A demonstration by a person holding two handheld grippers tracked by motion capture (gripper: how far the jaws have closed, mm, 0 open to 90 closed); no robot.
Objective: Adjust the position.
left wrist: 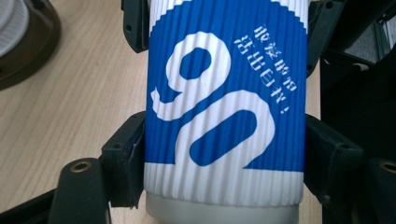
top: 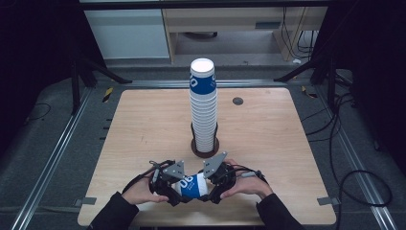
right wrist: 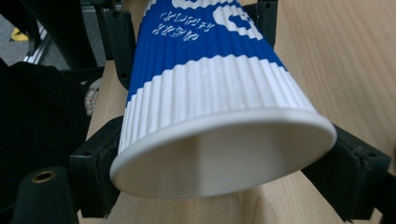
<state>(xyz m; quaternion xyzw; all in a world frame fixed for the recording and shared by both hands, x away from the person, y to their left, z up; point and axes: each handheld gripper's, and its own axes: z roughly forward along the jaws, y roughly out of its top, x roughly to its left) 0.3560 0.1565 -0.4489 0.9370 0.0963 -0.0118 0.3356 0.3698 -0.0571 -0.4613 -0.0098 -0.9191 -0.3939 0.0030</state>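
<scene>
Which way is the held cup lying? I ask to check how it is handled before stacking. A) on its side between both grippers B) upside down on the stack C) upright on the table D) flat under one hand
A: the cup lies sideways between the left gripper and right gripper, jaws on both ends.

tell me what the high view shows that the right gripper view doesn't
High view alone: the tall stack of blue and white paper cups in its dark round holder, plus both hands. Right gripper view alone: the open white mouth of the blue and white ribbed paper cup. Shared: that cup lying sideways between both grippers over the light wooden table.
</scene>
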